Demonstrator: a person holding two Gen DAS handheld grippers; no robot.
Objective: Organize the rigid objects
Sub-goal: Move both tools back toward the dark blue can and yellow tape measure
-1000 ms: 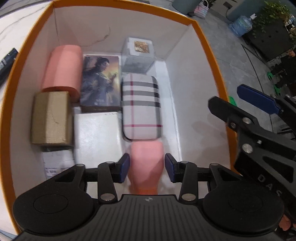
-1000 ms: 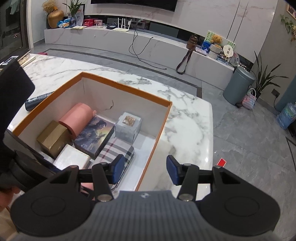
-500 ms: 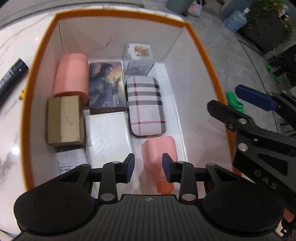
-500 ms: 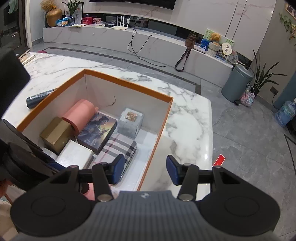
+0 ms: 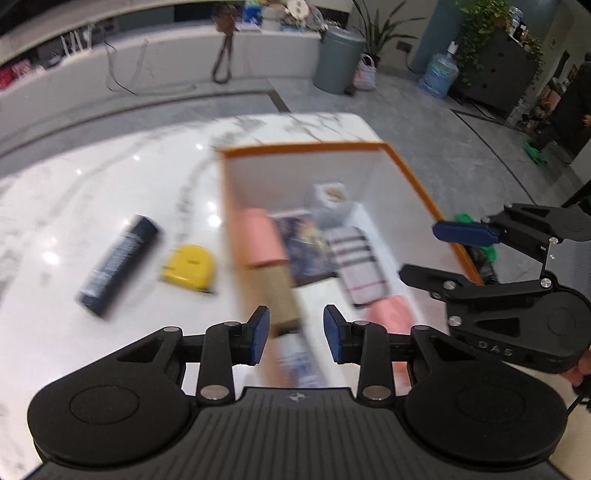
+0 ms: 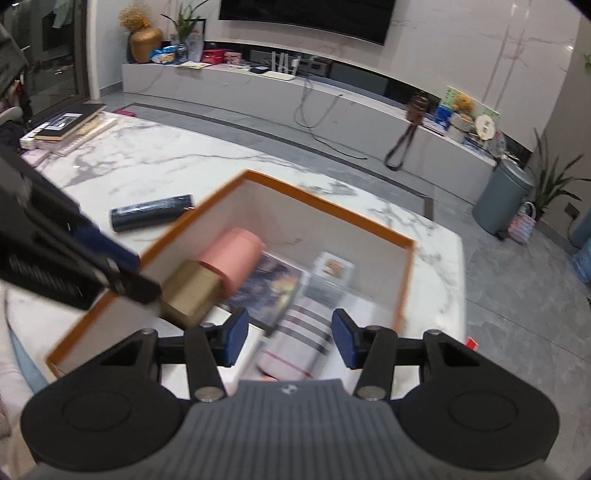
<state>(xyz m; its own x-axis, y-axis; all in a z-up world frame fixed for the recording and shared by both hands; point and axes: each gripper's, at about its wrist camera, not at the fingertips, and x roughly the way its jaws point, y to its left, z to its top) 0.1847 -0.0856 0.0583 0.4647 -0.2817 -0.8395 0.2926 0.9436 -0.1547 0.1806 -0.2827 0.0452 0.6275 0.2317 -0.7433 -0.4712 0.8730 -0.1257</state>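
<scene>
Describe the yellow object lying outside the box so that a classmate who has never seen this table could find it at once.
Start at the orange-rimmed box on the white marble table. Just outside its left wall, in the left wrist view, two things lie on the marble. The yellow object is the one nearer the box: small, squat and rounded, unlike the long dark tube beside it.

This is looking like a home living room: a large dark television [image 6: 303, 16] is hanging on a marble wall above a long low media shelf [image 6: 332, 99] crowded with knick-knacks, potted plants [image 6: 554, 177] are standing by a grey bin [image 6: 502, 201], and a marble counter [image 6: 155, 158] is carrying books [image 6: 70, 123].
</scene>
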